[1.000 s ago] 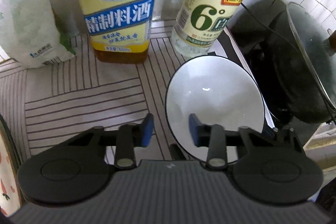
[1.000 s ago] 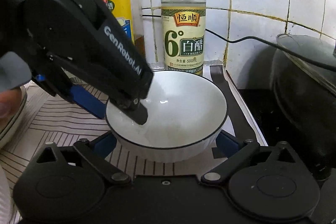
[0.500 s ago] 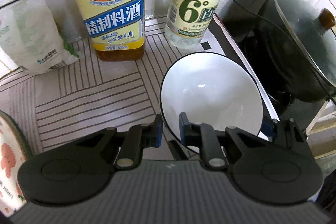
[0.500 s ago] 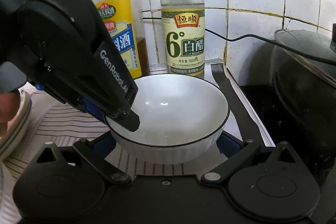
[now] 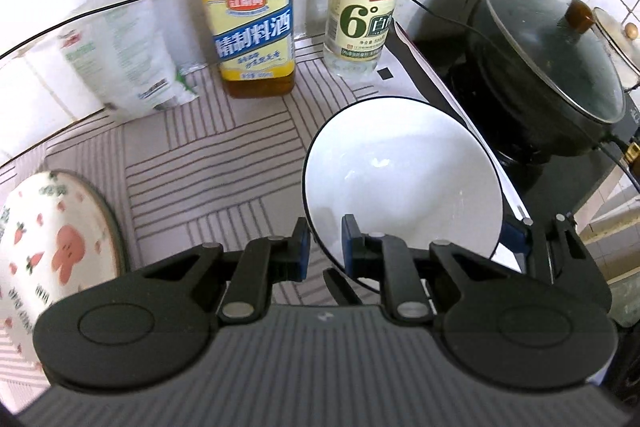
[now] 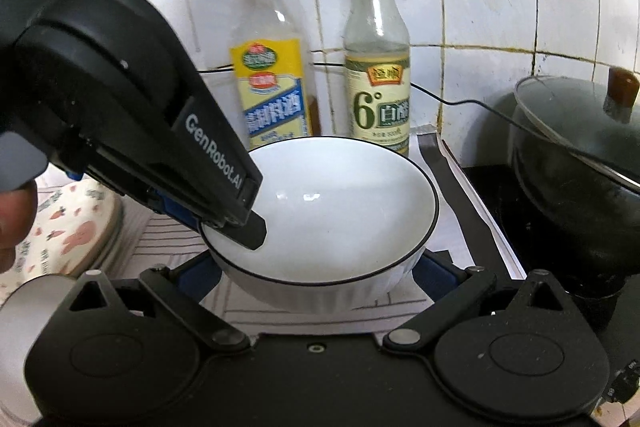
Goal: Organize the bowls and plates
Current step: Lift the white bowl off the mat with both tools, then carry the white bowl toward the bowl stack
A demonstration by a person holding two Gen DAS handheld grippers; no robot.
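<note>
The left hand-held gripper [image 5: 325,245] is clamped on the near edge of the white bowl [image 5: 404,179], with one blue pad outside the rim and the other pad inside. The right hand-held gripper [image 6: 316,269] has its two blue pads on the two sides of the same bowl, low down on its wall; they look like they touch it, so it seems clamped too. The bowl sits between the two hand-held grippers, and it looks a little tipped. I cannot tell if it is off the bench [image 5: 208,163] or not. The bench has a striped cover. Past the bowl, by the tiled wall, stand a bottle with a yellow label [image 5: 252,27] and a clear bottle with a green label [image 5: 366,15], side by side. To the right of the bowl is a dark pot with a glass lid [image 5: 552,67]. To the left of the left hand-held gripper lies a plate with little pink pictures [image 5: 52,247]. A white bag [image 5: 120,63] leans near the wall.
</note>
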